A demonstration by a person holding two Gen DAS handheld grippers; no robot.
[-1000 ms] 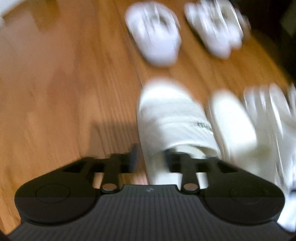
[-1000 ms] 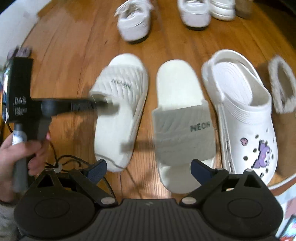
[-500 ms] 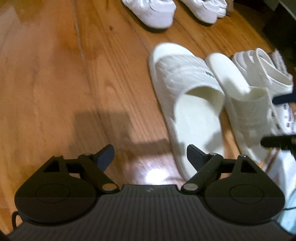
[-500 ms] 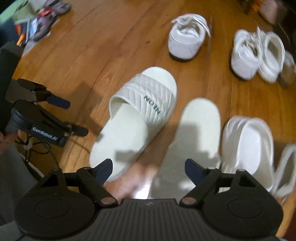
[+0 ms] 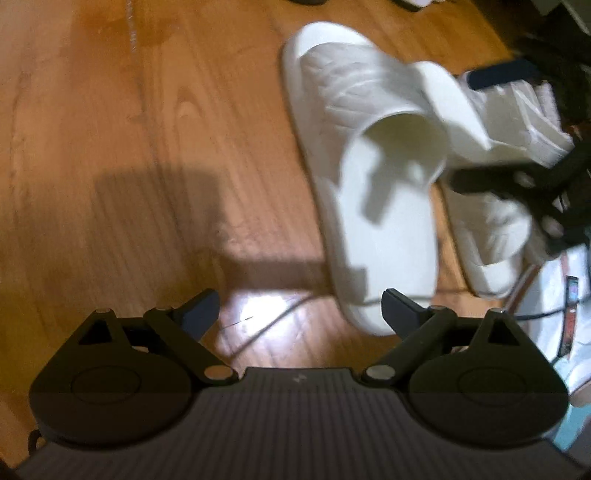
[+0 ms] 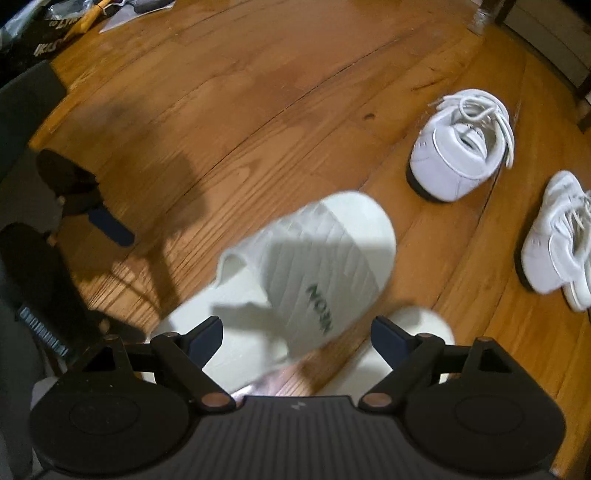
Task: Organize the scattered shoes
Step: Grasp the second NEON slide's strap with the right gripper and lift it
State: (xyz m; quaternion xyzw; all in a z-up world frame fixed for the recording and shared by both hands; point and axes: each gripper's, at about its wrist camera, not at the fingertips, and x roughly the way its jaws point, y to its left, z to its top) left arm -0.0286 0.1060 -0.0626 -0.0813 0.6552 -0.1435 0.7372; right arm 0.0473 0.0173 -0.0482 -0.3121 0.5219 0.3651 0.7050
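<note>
Two white slides lie side by side on the wooden floor. The left slide point(image 5: 373, 177) also shows in the right wrist view point(image 6: 295, 280), with green lettering on its strap. The right slide point(image 5: 491, 206) lies beside it; only its toe point(image 6: 417, 332) shows in the right wrist view. My left gripper point(image 5: 299, 306) is open and empty, just left of the left slide's heel. My right gripper point(image 6: 295, 332) is open, low over the left slide's strap; it also shows in the left wrist view point(image 5: 517, 184) above the right slide.
A white laced sneaker point(image 6: 461, 147) stands farther off on the floor, and a pair of white sneakers point(image 6: 557, 236) at the right. The left gripper point(image 6: 92, 218) shows at the left edge. Papers and clutter point(image 6: 74, 22) lie at the far left.
My left gripper has opened and pulled back from the left slide, which now lies on the floor. My right gripper has swung left and down towards that slide.
</note>
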